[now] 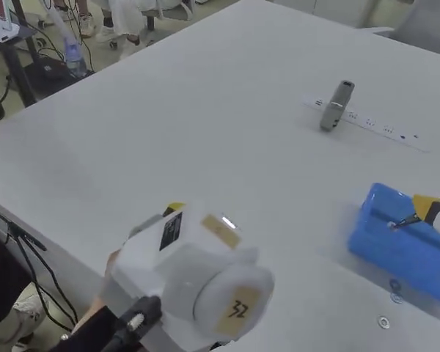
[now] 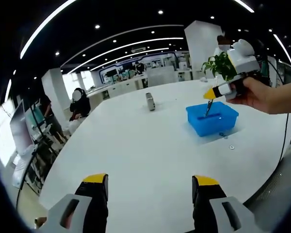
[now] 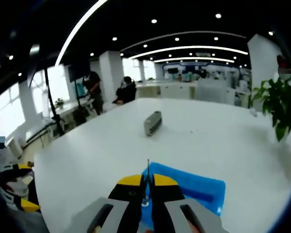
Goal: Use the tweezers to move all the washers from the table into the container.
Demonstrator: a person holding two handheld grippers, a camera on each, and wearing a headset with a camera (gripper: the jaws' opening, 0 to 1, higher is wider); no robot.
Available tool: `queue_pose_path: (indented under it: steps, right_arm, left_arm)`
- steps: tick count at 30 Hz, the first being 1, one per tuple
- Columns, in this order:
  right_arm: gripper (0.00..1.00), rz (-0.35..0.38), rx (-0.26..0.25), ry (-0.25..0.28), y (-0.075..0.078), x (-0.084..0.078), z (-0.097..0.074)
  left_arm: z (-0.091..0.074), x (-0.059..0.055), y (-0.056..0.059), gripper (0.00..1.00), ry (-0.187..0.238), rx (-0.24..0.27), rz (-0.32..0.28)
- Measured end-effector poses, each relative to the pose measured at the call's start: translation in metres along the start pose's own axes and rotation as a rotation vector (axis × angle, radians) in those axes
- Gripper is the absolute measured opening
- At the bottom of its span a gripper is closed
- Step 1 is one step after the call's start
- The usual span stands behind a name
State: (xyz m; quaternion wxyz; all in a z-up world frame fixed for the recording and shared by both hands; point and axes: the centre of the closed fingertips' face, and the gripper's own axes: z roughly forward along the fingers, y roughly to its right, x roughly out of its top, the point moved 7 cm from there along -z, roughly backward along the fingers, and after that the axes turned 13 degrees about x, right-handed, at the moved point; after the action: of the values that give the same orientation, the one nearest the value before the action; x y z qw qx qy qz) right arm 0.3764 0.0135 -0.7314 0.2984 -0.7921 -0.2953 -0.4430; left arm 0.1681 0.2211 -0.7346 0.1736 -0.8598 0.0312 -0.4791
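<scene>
The step in hand looks like the drop-off: the right tool (image 3: 146,180) has its jaws pressed together on the tweezers (image 2: 208,107), whose thin tips point down into the open blue container (image 1: 396,249), over its side nearer the person's left. Whether a washer is pinched in the tips is too small to tell in any view. In the left gripper view a hand (image 2: 262,94) holds this tool above the container, tilted so that the tweezers reach inside the rim. The left tool (image 2: 150,180) has its jaws spread wide and grips nothing; it hangs low over bare white tabletop (image 1: 205,132), well apart from the container, and seems to have no part in this step. At least two washers (image 1: 383,321) lie flat on the tabletop just beside the container's near wall, outside it, so the task is judged unfinished. If a washer is in the tips, the next move calls for easing the squeeze so it falls into the container. After that, the tweezers must lift clear of the rim and come down on one of the washers beside the near wall, with the tips closing across its thin edge, since a flat ring may skid on the smooth top. A grey object (image 1: 336,105) rests on a power strip (image 1: 378,126) farther back, out of the way.
</scene>
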Motion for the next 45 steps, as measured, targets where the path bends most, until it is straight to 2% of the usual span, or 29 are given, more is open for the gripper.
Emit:
queue_pose_path:
  steps: [4, 10, 16, 20, 24, 27, 30, 33, 34, 37, 41, 45]
  right_arm:
    - [0.02, -0.060, -0.027, -0.088, 0.006, -0.019, 0.013]
    - [0.02, -0.067, -0.029, -0.132, 0.012, -0.034, 0.021]
    - [0.02, -0.069, -0.027, -0.125, 0.012, -0.032, 0.020]
    - [0.03, -0.108, -0.029, -0.135, 0.011, -0.032, 0.019]
    - [0.04, -0.059, -0.031, -0.137, 0.013, -0.030, 0.017]
    - [0.03, -0.078, -0.044, -0.108, 0.015, -0.021, 0.008]
    - [0.03, -0.075, -0.027, -0.085, 0.007, -0.010, -0.009]
    - [0.03, -0.082, -0.012, -0.068, -0.003, -0.009, -0.028]
    - [0.03, -0.082, -0.009, -0.059, -0.011, -0.009, -0.038]
    - [0.03, -0.053, -0.016, -0.024, -0.020, -0.014, -0.055]
    - [0.03, -0.001, -0.015, 0.007, -0.026, -0.024, -0.062]
    - [0.03, 0.013, -0.006, -0.005, -0.032, -0.035, -0.058]
  left_arm:
    - [0.000, 0.000, 0.000, 0.71, -0.002, 0.003, 0.000]
    - [0.001, -0.001, 0.000, 0.71, -0.007, 0.004, 0.006]
    - [0.001, -0.001, 0.000, 0.70, -0.013, 0.006, 0.011]
    - [0.001, -0.002, 0.000, 0.70, -0.016, 0.005, 0.014]
    - [0.001, -0.001, 0.001, 0.70, -0.013, 0.001, 0.019]
    - [0.001, -0.001, 0.000, 0.70, -0.014, 0.003, 0.015]
    - [0.001, -0.001, 0.000, 0.70, -0.012, 0.004, 0.014]
    - [0.001, -0.001, -0.001, 0.70, -0.009, 0.004, 0.012]
    - [0.000, -0.001, -0.001, 0.70, -0.008, 0.005, 0.010]
    - [0.000, -0.001, -0.002, 0.70, -0.007, 0.008, 0.007]
    - [0.001, -0.002, -0.001, 0.70, -0.012, 0.007, 0.016]
    - [0.001, -0.002, -0.001, 0.69, -0.016, 0.008, 0.021]
